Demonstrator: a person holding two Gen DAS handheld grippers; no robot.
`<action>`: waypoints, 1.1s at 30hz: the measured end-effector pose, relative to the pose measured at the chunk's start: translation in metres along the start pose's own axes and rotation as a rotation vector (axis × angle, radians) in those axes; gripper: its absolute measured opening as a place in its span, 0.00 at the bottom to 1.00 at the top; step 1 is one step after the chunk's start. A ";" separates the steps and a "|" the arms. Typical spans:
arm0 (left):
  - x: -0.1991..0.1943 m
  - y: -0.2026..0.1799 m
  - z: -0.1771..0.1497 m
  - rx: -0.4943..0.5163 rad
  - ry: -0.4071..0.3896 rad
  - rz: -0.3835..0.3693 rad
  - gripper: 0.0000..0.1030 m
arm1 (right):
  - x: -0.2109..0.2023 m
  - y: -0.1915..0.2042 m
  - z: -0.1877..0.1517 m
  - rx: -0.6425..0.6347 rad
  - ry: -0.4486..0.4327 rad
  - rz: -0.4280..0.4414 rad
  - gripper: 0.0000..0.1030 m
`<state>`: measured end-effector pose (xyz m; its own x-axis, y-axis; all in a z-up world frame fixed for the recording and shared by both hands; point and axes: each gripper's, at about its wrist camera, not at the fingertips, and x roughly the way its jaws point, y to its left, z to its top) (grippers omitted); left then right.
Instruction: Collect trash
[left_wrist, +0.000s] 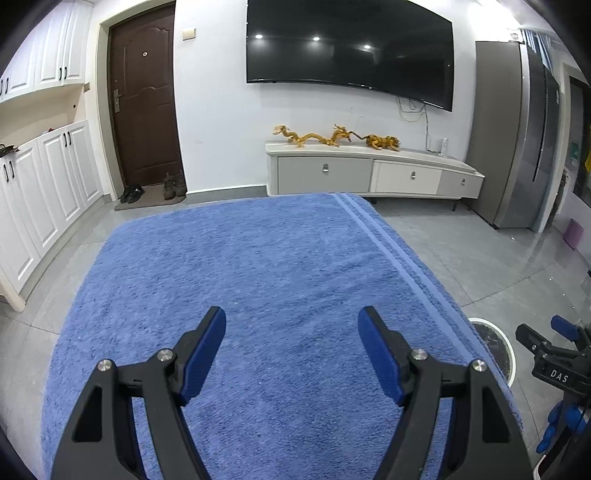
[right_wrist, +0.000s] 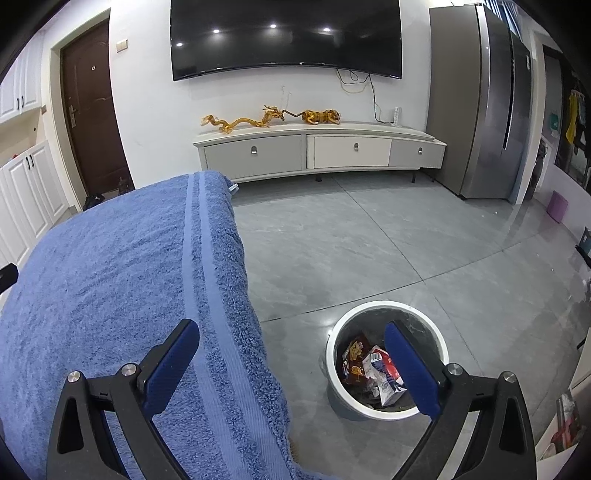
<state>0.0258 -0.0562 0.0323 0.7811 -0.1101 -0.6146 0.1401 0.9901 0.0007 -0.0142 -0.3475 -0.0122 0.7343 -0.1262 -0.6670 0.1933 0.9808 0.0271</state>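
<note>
My left gripper is open and empty above the blue towel that covers the table. My right gripper is open and empty over the towel's right edge, beside the round white-rimmed trash bin on the floor. Several crumpled wrappers and a small carton lie inside the bin. In the left wrist view the bin's rim shows past the towel's right edge, with the right gripper above it. No trash shows on the towel.
A TV cabinet with gold dragon figures stands against the far wall under a wall TV. A grey fridge is at right, a brown door and white cupboards at left. Grey tiled floor surrounds the table.
</note>
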 end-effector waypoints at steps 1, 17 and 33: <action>0.000 0.002 0.001 -0.002 -0.001 0.003 0.71 | 0.000 0.000 -0.001 -0.002 -0.001 0.001 0.98; -0.006 0.017 0.005 -0.021 -0.066 0.117 0.81 | -0.006 0.010 0.006 -0.020 -0.043 0.031 0.98; -0.017 0.032 0.007 -0.040 -0.130 0.170 0.81 | 0.002 0.042 0.016 -0.081 -0.071 0.075 0.98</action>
<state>0.0208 -0.0233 0.0482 0.8638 0.0512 -0.5012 -0.0229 0.9978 0.0624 0.0061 -0.3092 -0.0004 0.7897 -0.0594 -0.6107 0.0847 0.9963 0.0126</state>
